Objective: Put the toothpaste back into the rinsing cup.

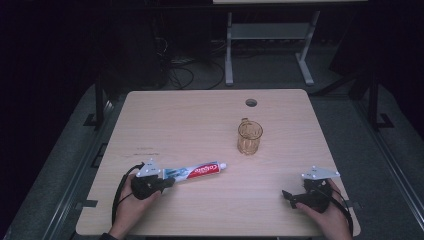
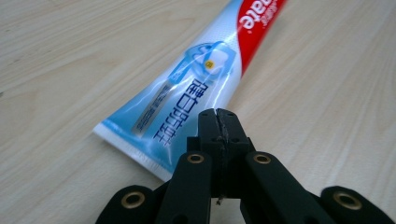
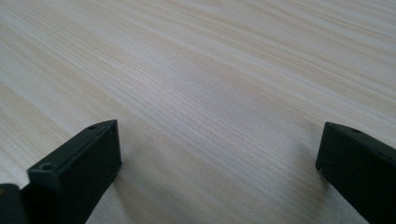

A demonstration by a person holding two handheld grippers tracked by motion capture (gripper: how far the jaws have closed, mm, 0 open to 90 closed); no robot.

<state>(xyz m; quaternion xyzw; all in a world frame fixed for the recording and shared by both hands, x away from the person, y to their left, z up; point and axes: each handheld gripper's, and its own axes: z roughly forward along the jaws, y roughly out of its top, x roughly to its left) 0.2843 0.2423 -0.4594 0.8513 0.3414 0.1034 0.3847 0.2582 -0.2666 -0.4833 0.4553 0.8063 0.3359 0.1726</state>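
A toothpaste tube with a red, white and blue print lies flat on the wooden table, cap to the right. Its flat crimped end points at my left gripper. In the left gripper view the jaws are pressed together, and my left gripper sits just over the tube's wide end with nothing between them. Near the table's front right, my right gripper is held low over bare wood. It stands wide open with nothing between the jaws.
An amber glass mug stands upright right of the table's middle, handle toward the back. A round cable hole sits near the far edge. Beyond the table are dark floor, cables and the legs of a white desk.
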